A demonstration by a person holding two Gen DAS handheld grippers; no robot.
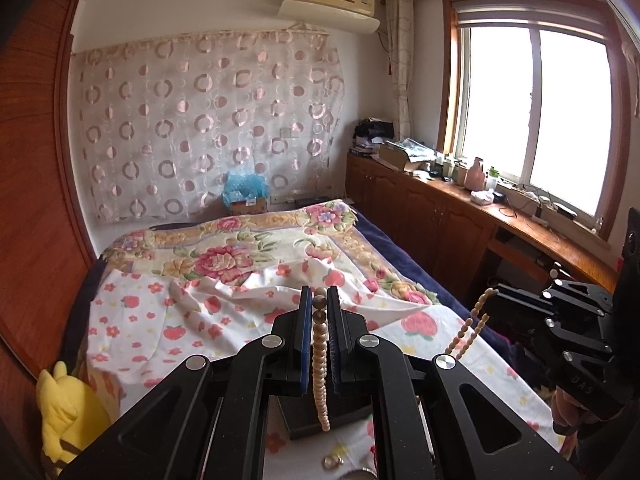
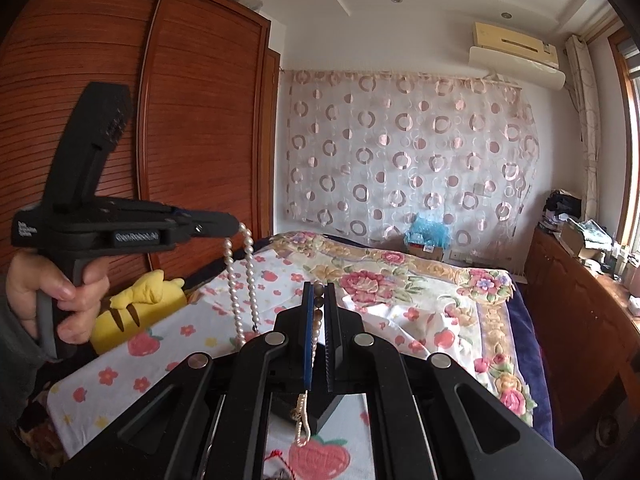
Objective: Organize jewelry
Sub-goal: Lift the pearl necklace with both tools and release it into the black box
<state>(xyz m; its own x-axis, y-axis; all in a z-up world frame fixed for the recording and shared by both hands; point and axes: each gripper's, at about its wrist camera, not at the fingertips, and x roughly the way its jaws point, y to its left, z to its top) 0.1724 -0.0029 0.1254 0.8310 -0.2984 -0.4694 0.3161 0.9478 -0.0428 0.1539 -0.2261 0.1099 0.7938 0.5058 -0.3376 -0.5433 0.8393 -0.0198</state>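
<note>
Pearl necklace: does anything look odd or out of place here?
The pearl necklace hangs in the air, held by both the left tool and the right tool above the floral bedsheet. Nothing looks broken or spilled.

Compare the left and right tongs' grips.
The left tongs pinch a pearl strand hanging doubled below them; the right tongs pinch a bead strand ending in a gold piece. Seen from opposite, the left tongs dangle round white pearls; the right tongs dangle oval peach beads. Both are shut, brown beads at their tips.
</note>
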